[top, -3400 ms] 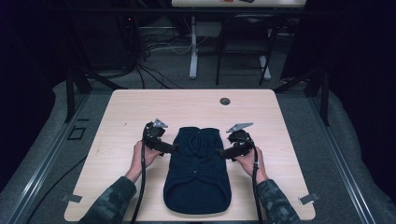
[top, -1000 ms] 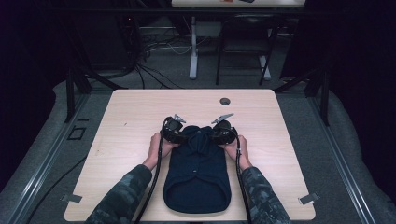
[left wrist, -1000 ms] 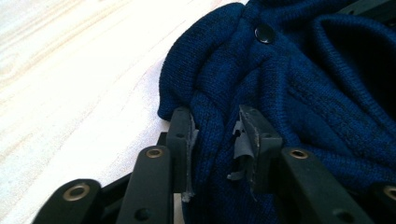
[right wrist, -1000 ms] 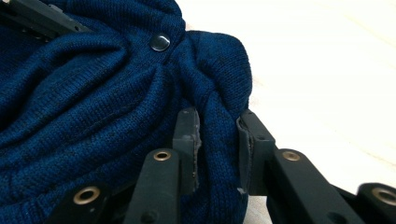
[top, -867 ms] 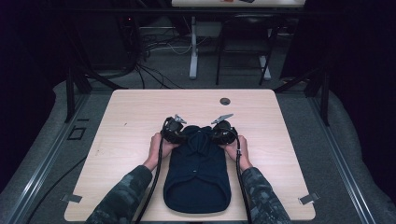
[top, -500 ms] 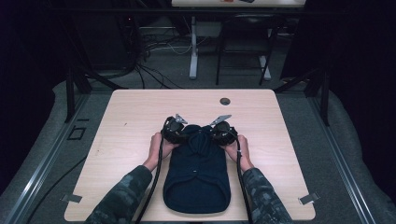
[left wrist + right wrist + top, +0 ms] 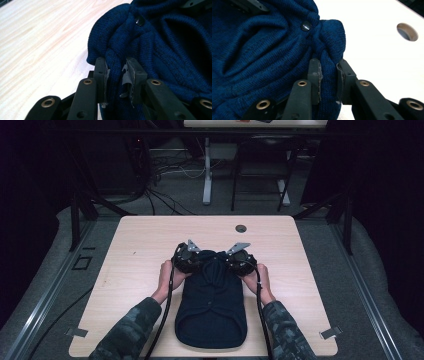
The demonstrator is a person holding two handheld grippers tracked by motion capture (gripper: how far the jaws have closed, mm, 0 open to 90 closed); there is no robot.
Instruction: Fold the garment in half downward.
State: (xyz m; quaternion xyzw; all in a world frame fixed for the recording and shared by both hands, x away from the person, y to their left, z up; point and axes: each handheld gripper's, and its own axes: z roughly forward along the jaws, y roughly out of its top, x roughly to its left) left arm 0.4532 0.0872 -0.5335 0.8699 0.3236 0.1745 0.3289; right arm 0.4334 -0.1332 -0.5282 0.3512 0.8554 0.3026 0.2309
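Navy knit sweater (image 7: pixel 211 305) is mid-fold: left gripper (image 7: pixel 117 72) and right gripper (image 7: pixel 329 72) each pinch its far corners; next, lay them toward its hem.

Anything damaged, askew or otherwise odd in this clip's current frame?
The grey pads on the left gripper look frayed and peeling, with ragged strips hanging loose where the jaws pinch the blue sweater. The right gripper shows milder lifting at a pad edge. The sweater itself looks only bunched, not torn.
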